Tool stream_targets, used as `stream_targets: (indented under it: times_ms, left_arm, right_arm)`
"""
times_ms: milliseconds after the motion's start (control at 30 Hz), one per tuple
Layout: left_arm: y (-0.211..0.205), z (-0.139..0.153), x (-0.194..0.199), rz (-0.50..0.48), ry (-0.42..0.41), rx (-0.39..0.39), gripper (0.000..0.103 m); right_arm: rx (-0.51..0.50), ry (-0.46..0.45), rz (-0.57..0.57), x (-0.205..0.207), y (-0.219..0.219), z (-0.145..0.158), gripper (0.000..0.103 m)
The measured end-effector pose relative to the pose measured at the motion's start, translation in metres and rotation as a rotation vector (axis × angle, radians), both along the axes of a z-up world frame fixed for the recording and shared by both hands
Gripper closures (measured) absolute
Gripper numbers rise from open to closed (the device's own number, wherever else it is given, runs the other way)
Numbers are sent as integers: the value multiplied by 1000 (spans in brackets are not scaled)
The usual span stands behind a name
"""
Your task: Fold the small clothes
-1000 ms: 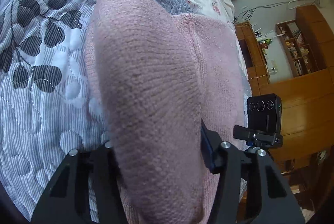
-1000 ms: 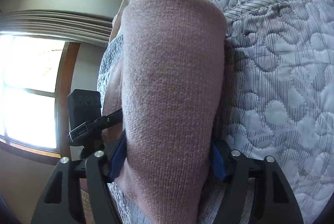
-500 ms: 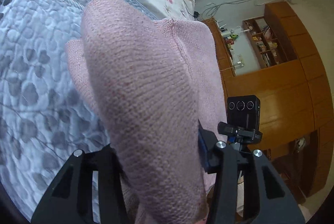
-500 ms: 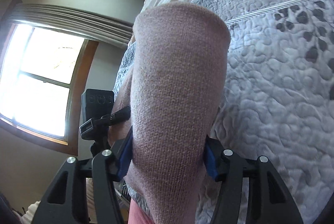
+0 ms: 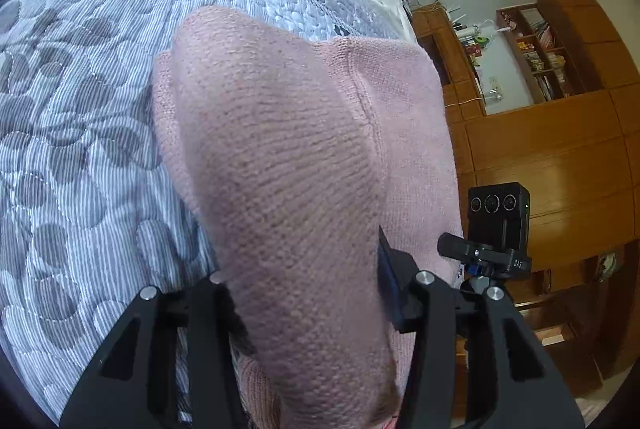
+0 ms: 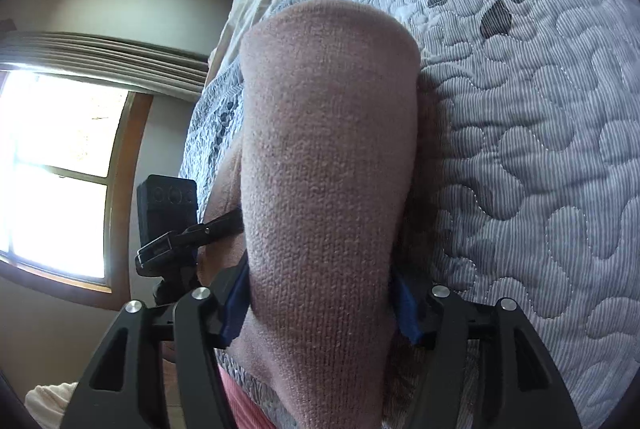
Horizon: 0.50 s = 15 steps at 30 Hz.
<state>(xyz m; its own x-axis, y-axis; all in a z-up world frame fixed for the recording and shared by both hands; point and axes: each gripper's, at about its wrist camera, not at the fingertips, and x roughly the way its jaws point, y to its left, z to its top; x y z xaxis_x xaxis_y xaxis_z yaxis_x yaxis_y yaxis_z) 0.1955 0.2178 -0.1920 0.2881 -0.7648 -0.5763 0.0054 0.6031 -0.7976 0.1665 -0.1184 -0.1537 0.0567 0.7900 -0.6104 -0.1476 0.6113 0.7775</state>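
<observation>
1. Knitwear first: I am holding one pink knitted garment (image 5: 288, 165) in both tongs at once, over a grey quilted bedspread (image 5: 80, 133) printed with leaf shapes.

2. My left gripper (image 5: 304, 293) is clenching a thick fold of the garment; the knit is bulging up between the two black fingers and running away toward 12 o'clock in the left wrist view.

3. Beyond that fold, the rest of the garment is lying flat on the bedspread, spreading toward 1 and 2 o'clock, with a stitched seam (image 5: 360, 97) running down it.

4. My right gripper (image 6: 320, 305) is likewise clamping a rolled fold of the same garment (image 6: 328, 157); blue pads (image 6: 404, 305) are pressing the knit on both sides.

5. In the right wrist view the fold is rising toward 12 o'clock and is hiding whatever part of the garment lies behind it.

6. The bedspread (image 6: 532, 133) is filling that view from 1 to 5 o'clock, with a leaf sprig print at 1 o'clock.

7. A black camera on a mount (image 5: 496, 217) is showing at 3 o'clock in the left view, and a like unit (image 6: 168, 205) at 9 o'clock in the right view.

8. Wooden cabinets with shelves (image 5: 544, 133) are standing at 2 to 3 o'clock in the left view; a bright window (image 6: 52, 165) is sitting at 9 o'clock in the right view.
</observation>
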Motion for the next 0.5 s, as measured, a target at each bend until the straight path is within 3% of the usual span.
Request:
stream_targets:
  times_ms: [167,233,300,500]
  left_arm:
    - [-3,1,4,8,14,72,41]
    - [0,5,-1,16,23,98,41]
    - [5,12,-12,13,8,155,38]
    - [7,42,-57,22,-76,300,36]
  right_arm:
    - [-22,9,-15,-2,7,2,31]
    - [-43,1,-20,-7,11,9,30]
    - [-83,-12,-22,-12,5,15,26]
    - [-153,-49,19,-48,-3,30,26]
